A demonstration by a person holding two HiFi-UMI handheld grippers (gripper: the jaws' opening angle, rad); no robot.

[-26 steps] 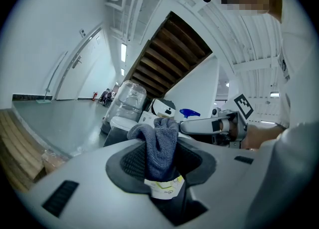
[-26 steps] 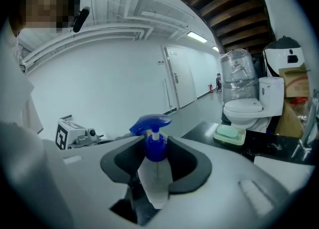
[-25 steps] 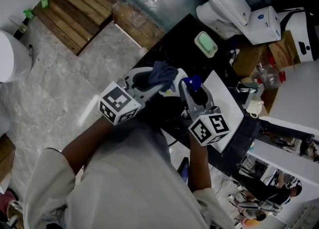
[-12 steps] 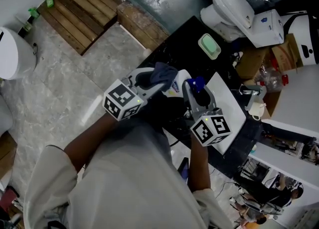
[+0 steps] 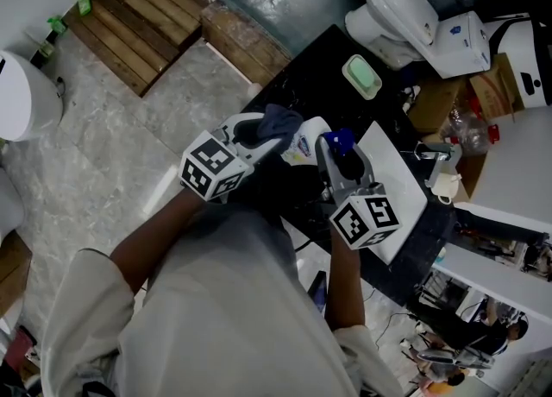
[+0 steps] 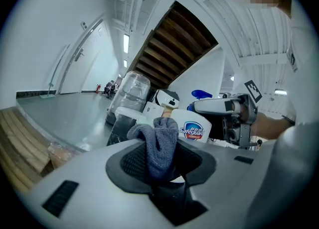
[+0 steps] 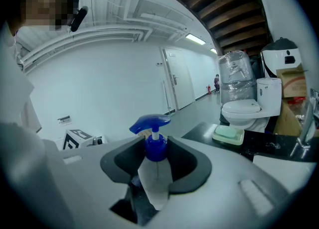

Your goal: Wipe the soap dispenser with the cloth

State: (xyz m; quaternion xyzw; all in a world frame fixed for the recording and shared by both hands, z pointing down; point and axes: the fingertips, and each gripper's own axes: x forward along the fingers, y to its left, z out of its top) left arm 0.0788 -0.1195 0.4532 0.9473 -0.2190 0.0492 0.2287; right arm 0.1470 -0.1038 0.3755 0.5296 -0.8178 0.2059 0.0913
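I log a black counter (image 5: 304, 72) with a green soap dish (image 5: 360, 77) on it, a white toilet (image 5: 392, 7) beyond, a cardboard box (image 5: 488, 85), and wooden steps (image 5: 138, 15).

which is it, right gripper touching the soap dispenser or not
Touching. In the right gripper view, the right gripper has both jaws pressed on the soap dispenser.
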